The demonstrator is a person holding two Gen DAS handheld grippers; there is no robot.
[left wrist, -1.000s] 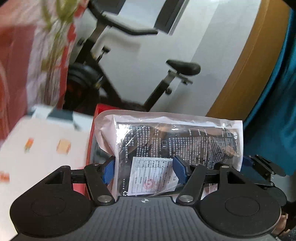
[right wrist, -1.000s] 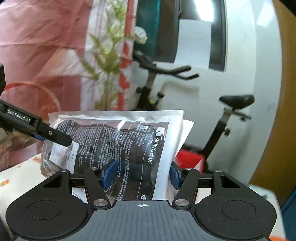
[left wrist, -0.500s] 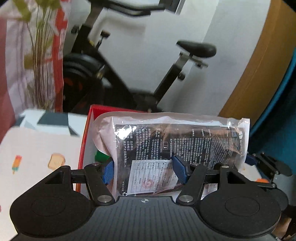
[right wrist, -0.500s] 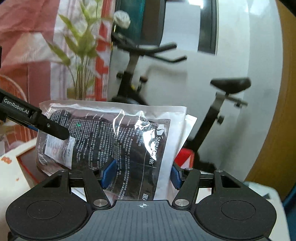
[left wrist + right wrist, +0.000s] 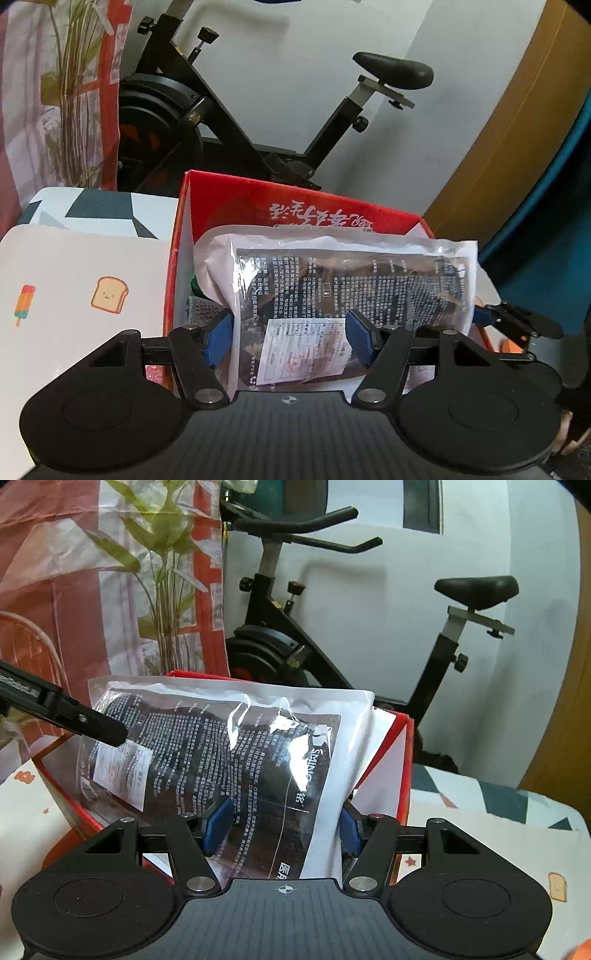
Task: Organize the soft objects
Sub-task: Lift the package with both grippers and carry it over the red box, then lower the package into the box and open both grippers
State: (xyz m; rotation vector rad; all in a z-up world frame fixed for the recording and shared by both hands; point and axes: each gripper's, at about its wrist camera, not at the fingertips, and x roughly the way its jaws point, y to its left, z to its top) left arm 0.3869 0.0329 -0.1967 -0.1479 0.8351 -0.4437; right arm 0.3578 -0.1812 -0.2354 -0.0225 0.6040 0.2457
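A clear plastic packet (image 5: 351,288) with a dark knitted item and black printed text inside is held by both grippers over an open red cardboard box (image 5: 288,210). My left gripper (image 5: 291,341) is shut on the packet's end with the white label. My right gripper (image 5: 280,825) is shut on the other end of the packet (image 5: 221,753), which hangs into the red box (image 5: 399,775). The right gripper's tip shows at the packet's far edge in the left wrist view (image 5: 517,321), and the left gripper's finger (image 5: 74,716) shows in the right wrist view. A grey knitted thing (image 5: 201,308) lies inside the box.
The box stands on a table with a white patterned cloth (image 5: 74,280). An exercise bike (image 5: 229,110) stands behind the table by a white wall. A potted plant (image 5: 162,590) and a red-and-white bag (image 5: 55,572) are at the left.
Both grippers have carried the packet forward and down towards the red box. The box has come into full view and the packet's lower edge now hangs inside it.
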